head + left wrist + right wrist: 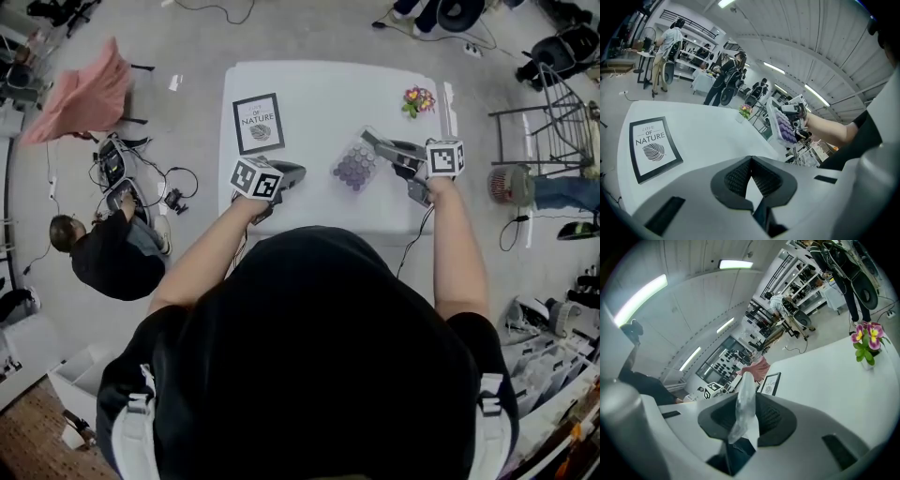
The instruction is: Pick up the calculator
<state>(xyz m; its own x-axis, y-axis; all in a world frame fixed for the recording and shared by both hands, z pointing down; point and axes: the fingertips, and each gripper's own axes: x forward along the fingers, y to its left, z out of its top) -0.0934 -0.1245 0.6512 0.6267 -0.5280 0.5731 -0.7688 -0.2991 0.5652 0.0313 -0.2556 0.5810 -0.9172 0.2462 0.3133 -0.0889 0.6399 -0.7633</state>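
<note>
Aloft, calculator (354,167) in right tongs (372,142)

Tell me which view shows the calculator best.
Head view: the calculator shows its purple keypad face-on, held by the right gripper. Left gripper view shows it small and slanted; right gripper view, only its edge between the jaws.

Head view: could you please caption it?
Right gripper holds the calculator over the table; left gripper is empty.
</note>
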